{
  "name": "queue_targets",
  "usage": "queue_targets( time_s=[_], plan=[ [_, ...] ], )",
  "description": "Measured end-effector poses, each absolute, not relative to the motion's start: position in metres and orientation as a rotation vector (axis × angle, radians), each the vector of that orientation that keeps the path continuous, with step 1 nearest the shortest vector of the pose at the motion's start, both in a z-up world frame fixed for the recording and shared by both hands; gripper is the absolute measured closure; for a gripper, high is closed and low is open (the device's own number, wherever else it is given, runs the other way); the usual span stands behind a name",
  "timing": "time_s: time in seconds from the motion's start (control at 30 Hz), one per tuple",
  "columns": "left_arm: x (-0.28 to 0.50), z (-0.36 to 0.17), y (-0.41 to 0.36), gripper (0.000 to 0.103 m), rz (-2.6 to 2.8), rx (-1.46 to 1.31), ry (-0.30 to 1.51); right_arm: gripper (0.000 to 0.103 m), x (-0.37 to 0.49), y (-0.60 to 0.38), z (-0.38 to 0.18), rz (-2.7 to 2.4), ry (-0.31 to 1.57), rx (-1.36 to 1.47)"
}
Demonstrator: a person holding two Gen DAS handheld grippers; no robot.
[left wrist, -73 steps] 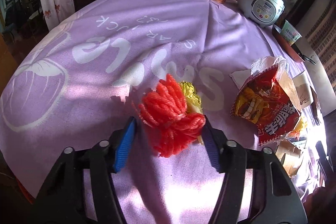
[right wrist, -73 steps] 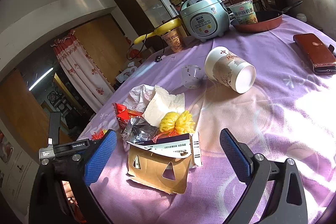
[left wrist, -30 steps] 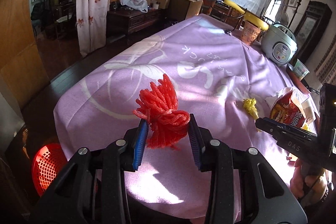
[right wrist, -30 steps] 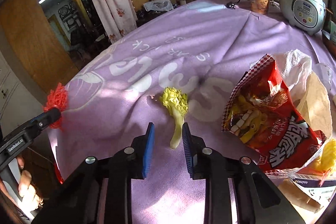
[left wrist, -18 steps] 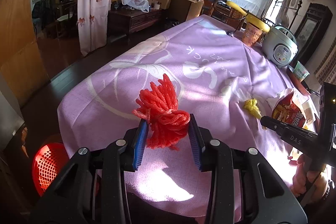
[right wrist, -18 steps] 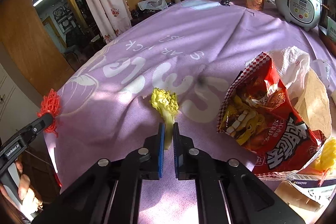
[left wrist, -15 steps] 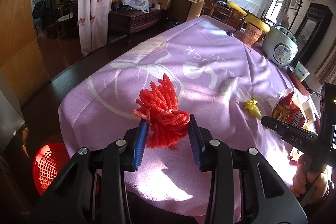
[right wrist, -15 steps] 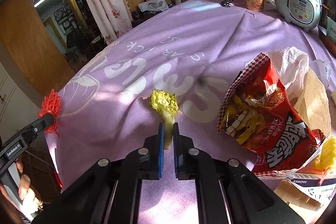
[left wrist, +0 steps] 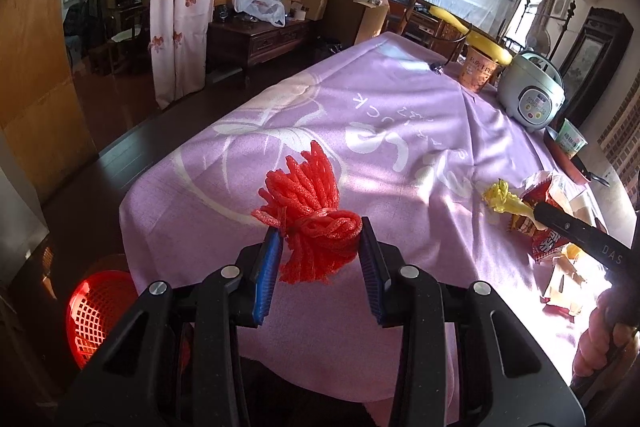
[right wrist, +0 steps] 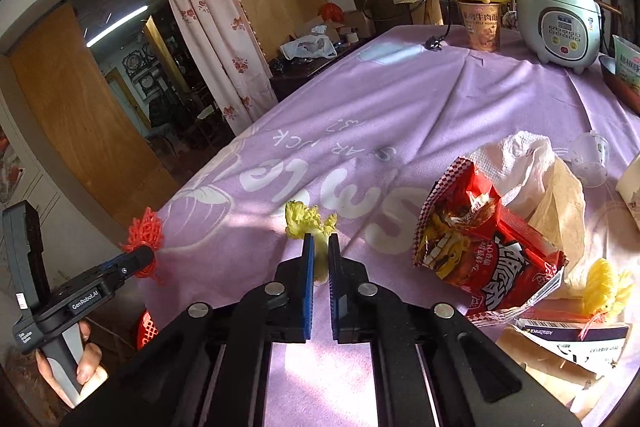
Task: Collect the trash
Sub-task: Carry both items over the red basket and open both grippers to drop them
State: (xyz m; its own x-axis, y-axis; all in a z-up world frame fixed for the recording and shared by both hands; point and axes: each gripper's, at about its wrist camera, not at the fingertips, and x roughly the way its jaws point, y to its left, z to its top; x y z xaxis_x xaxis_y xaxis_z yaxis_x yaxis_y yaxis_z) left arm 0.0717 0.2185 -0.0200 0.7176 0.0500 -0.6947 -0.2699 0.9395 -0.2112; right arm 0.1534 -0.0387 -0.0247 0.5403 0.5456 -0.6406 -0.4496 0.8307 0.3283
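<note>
My left gripper [left wrist: 318, 245] is shut on a red foam net bundle [left wrist: 310, 199], held above the near left edge of the purple tablecloth [left wrist: 400, 131]. The bundle also shows in the right wrist view [right wrist: 145, 233]. My right gripper [right wrist: 319, 251] is shut on a yellow-green cabbage leaf [right wrist: 308, 221], lifted off the cloth; the leaf also shows in the left wrist view [left wrist: 502, 197]. A red mesh basket [left wrist: 96, 311] stands on the floor below the table's corner.
A red snack bag [right wrist: 480, 247], white tissue [right wrist: 516, 155], brown paper, a yellow net [right wrist: 604, 287] and torn cardboard [right wrist: 560, 351] lie at the right. A rice cooker [right wrist: 560, 19], noodle cups and a clear plastic cup [right wrist: 588, 155] stand farther back.
My right gripper has lifted the cabbage leaf off the cloth. My left gripper still holds the red net and has moved slightly toward the table's corner.
</note>
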Motion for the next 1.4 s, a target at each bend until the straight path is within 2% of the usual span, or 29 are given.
queue_targets(
  time_s=[0.23,0.47,0.83,0.9,1.17,1.3,1.37,1.4],
  plan=[
    [0.055,-0.01,0.221,0.065,0.209,-0.295,0.733,0.096,0.138,-0.034,-0.013,0.656,0.794,0.142],
    [0.016,-0.015,0.257,0.065,0.313,-0.308,0.743,0.096,0.122,0.003,-0.005,0.757,0.799,0.123],
    [-0.064,-0.076,0.368,0.063,0.563,-0.489,0.834,0.096,0.074,0.144,-0.007,1.026,0.879,-0.03],
    [-0.072,-0.094,0.384,0.052,0.593,-0.53,0.875,0.096,0.064,0.172,-0.017,1.068,0.917,-0.06],
    [-0.094,-0.108,0.418,0.027,0.629,-0.62,0.846,0.096,0.029,0.256,-0.062,1.16,1.037,-0.188],
    [-0.1,-0.109,0.424,0.024,0.648,-0.642,0.831,0.091,0.018,0.285,-0.082,1.212,1.107,-0.238],
    [-0.103,-0.107,0.426,0.024,0.649,-0.648,0.828,0.082,0.017,0.284,-0.082,1.215,1.107,-0.22],
    [-0.104,-0.105,0.426,0.024,0.649,-0.646,0.827,0.081,0.017,0.282,-0.083,1.212,1.104,-0.213]
  ],
)
